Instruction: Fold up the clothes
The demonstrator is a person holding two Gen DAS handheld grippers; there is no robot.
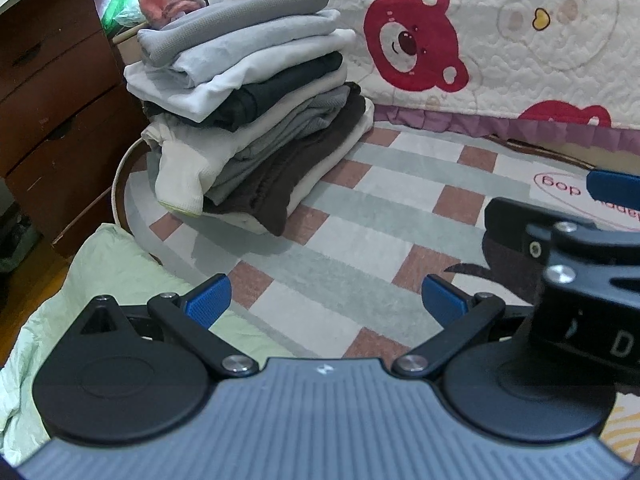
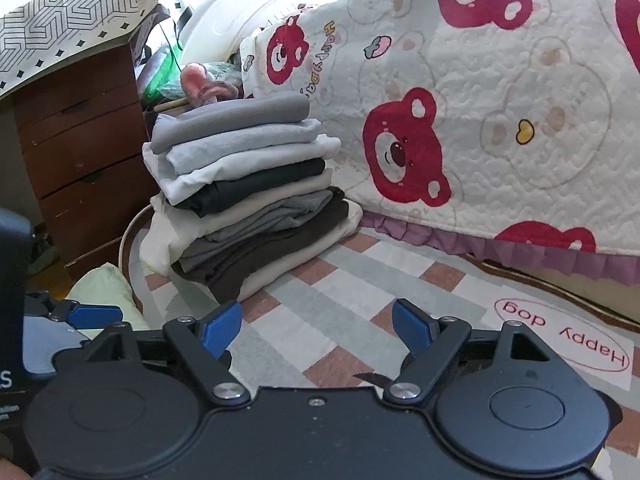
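Note:
A tall stack of folded clothes (image 1: pixel 248 112) in grey, white, black and brown stands on the checked rug (image 1: pixel 360 240), seen again in the right wrist view as the stack (image 2: pixel 244 196). My left gripper (image 1: pixel 326 300) hovers open over the rug, well short of the stack, with nothing between its blue pads. My right gripper (image 2: pixel 318 332) is open too and holds nothing. The right gripper's body (image 1: pixel 580 256) shows at the right edge of the left wrist view. A pale green cloth (image 1: pixel 92 292) lies at the lower left, under the left gripper's left side.
A brown wooden drawer chest (image 1: pixel 52 112) stands left of the stack. A bed draped in a white quilt with red bears (image 2: pixel 500 120) runs along the back and right. A pink plush toy (image 1: pixel 156 0) sits behind the stack. Open rug (image 2: pixel 360 280) lies ahead of both grippers.

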